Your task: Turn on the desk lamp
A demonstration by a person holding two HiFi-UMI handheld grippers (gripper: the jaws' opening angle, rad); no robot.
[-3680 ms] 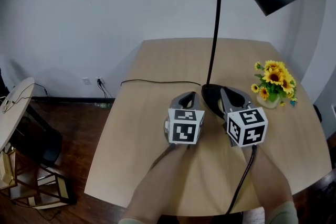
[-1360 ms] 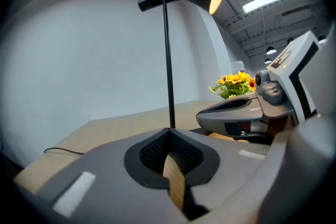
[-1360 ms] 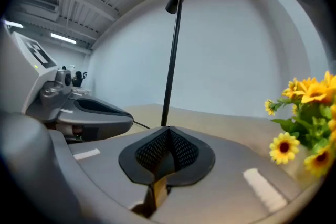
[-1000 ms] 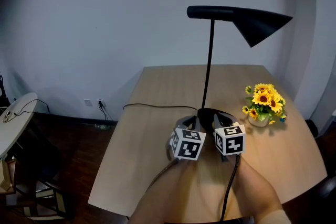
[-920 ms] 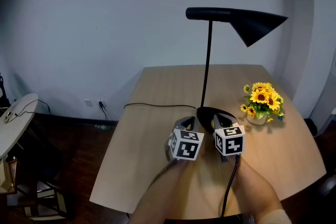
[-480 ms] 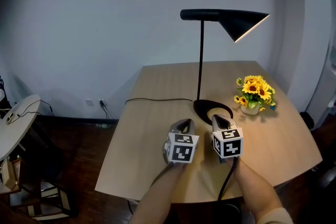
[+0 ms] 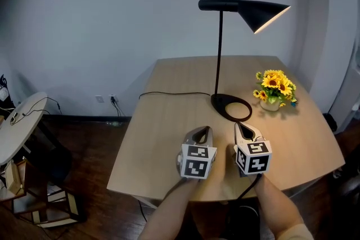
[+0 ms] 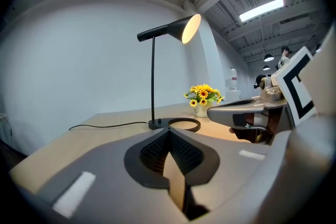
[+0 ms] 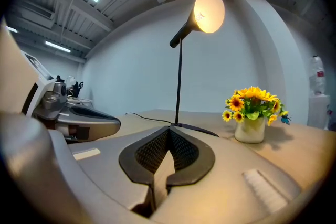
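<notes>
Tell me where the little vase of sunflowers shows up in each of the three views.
Head view: the vase of sunflowers is right of centre, just right of the lamp's base.
Left gripper view: a little right of centre, small, right of the lamp's pole.
Right gripper view: right of centre, larger and nearer.
Shared landmark: the lit black desk lamp, whose pole stands left of the flowers in all three views.
</notes>
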